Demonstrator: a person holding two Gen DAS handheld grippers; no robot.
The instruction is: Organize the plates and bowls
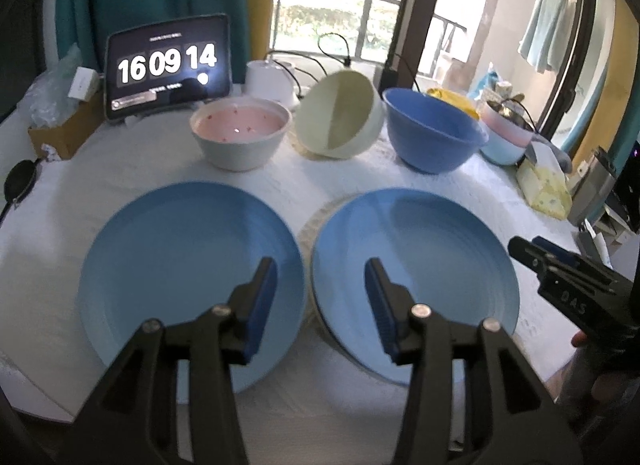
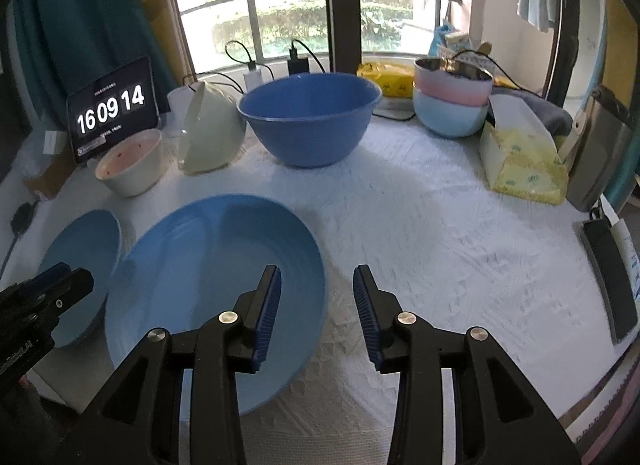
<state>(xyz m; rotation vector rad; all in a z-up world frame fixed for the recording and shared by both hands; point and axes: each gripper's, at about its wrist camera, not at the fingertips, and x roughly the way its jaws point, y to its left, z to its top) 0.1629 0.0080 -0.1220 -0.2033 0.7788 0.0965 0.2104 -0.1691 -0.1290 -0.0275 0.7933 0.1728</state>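
Two blue plates lie side by side on the white cloth: the left plate [image 1: 188, 277] [image 2: 82, 265] and the right plate [image 1: 416, 265] [image 2: 216, 289], which rests on a woven mat. Behind them stand a pink-lined bowl [image 1: 240, 133] [image 2: 130, 163], a cream bowl [image 1: 340, 113] [image 2: 212, 129] tipped on its side, and a large blue bowl [image 1: 432, 129] [image 2: 310, 117]. My left gripper [image 1: 322, 301] is open and empty above the gap between the plates. My right gripper [image 2: 318, 305] is open and empty over the right plate's right edge; it also shows in the left wrist view [image 1: 560, 269].
A tablet clock [image 1: 168, 65] [image 2: 112, 109] stands at the back left. Stacked pink and light-blue bowls [image 2: 452, 101], a yellow tissue box [image 2: 520, 153], a steel container [image 2: 600, 157] and a dark phone [image 2: 612, 285] sit to the right. Chargers and cables lie by the window.
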